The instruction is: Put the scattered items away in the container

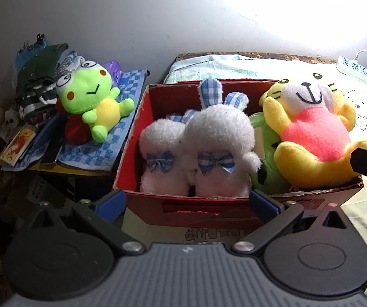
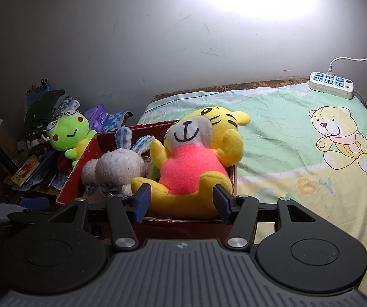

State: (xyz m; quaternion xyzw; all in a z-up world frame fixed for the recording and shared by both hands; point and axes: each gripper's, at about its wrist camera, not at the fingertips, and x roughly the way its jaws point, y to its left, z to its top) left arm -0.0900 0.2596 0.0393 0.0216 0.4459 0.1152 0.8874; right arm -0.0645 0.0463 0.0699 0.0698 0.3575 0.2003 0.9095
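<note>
A red cardboard box (image 1: pixel 142 117) stands on the bed; it also shows in the right wrist view (image 2: pixel 73 186). Inside lie a white plush rabbit (image 1: pixel 203 143) with blue checked ears, a green toy (image 1: pixel 268 158) mostly hidden, and a yellow tiger plush (image 1: pixel 314 128) with a pink belly. The rabbit (image 2: pixel 116 166) and tiger (image 2: pixel 196 163) show in the right view too. My left gripper (image 1: pixel 187 203) is open and empty just in front of the box. My right gripper (image 2: pixel 182 199) is open, its fingers on either side of the tiger's legs, not clamping them.
A green frog plush (image 1: pixel 91 99) lies on a blue checked cloth (image 1: pixel 122 133) on a cluttered side stand left of the box. A white power strip (image 2: pixel 332 84) sits at the bed's far right corner. The bedsheet (image 2: pixel 298 140) has a bear print.
</note>
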